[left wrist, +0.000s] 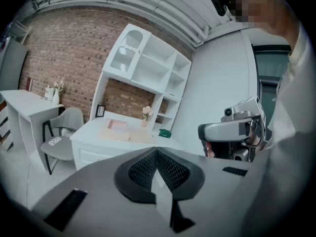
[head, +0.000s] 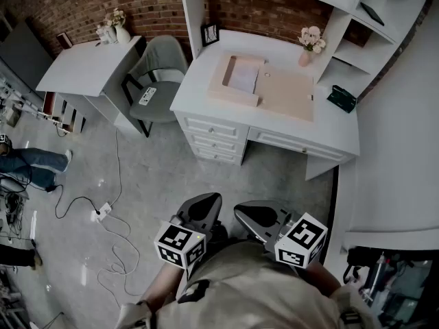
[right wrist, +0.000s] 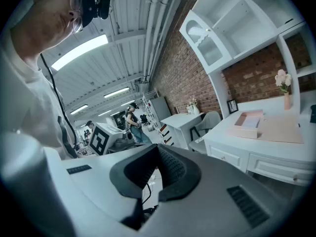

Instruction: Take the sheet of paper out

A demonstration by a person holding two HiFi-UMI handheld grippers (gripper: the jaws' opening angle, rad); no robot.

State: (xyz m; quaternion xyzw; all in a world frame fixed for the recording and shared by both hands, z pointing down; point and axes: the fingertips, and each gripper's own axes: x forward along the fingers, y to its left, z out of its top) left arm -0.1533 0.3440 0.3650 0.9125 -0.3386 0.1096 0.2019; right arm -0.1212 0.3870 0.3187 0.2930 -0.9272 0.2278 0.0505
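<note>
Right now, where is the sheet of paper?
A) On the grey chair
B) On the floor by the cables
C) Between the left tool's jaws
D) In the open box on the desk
D: the paper lies flat inside the open box, which sits on the desk.

Wall (head: 82,5): red brick, far beyond the fingers (head: 202,211).
Floor (head: 178,177): grey, cables (head: 114,170) trailing, ahead-left of fingers.
Desk (head: 336,129): white, drawers, hutch shelves above, straight ahead of fingers.
Chair (head: 159,74): grey, left of desk.
Side table (head: 86,64): white, far ahead-left.
Light: strip lamps (right wrist: 79,51) overhead.
</note>
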